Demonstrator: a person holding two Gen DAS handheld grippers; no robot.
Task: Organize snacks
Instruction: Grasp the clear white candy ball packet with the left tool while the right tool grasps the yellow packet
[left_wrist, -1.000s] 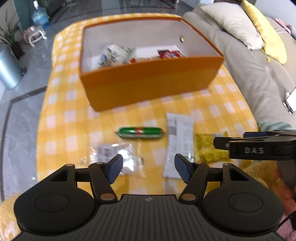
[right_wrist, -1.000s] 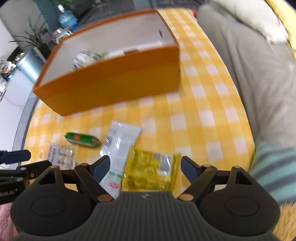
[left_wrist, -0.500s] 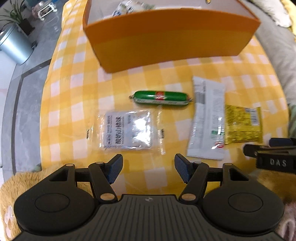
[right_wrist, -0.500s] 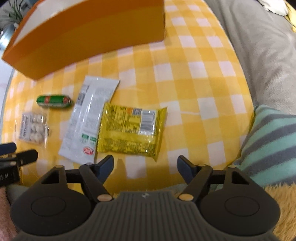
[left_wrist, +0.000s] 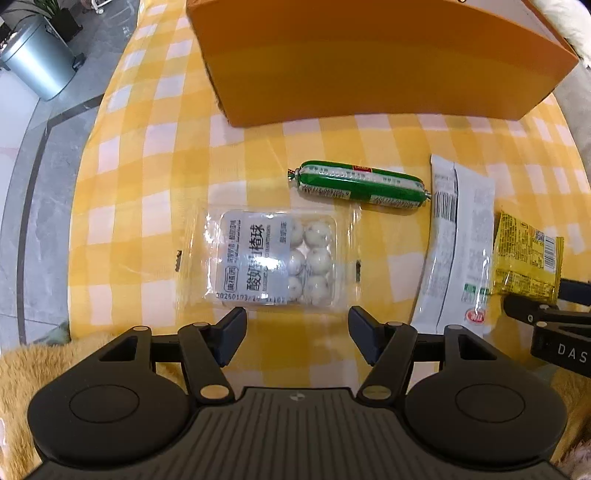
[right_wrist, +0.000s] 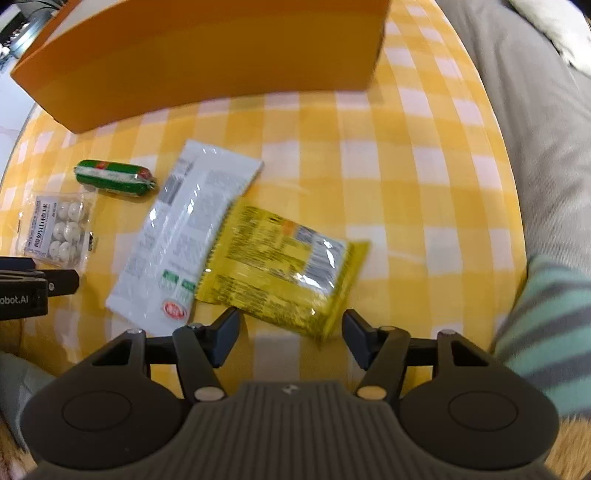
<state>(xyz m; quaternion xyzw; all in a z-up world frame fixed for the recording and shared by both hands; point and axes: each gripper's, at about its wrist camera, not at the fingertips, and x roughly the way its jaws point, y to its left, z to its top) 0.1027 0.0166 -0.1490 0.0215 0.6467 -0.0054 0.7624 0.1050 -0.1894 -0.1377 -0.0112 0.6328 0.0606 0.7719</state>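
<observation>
Several snacks lie on the yellow checked tablecloth (left_wrist: 147, 206) in front of the orange box (left_wrist: 369, 62). My left gripper (left_wrist: 297, 338) is open, just short of the clear pack of white balls (left_wrist: 273, 262). A green sausage (left_wrist: 360, 184) lies beyond it, and a white packet (left_wrist: 460, 243) to the right. My right gripper (right_wrist: 290, 338) is open, its fingertips at the near edge of the yellow packet (right_wrist: 284, 269), which lies beside the white packet (right_wrist: 184, 236). The sausage (right_wrist: 114, 177) and ball pack (right_wrist: 57, 230) show at the left in the right wrist view.
The orange box (right_wrist: 207, 55) stands at the back of the table. A grey sofa (right_wrist: 535, 122) runs along the right edge, with a striped sleeve (right_wrist: 546, 332) near it. A metal bin (left_wrist: 37, 62) stands on the floor at the left.
Both grippers have dropped lower and nearer to the snacks. The left now hangs at the ball pack, the right at the yellow packet. Both stay open.
</observation>
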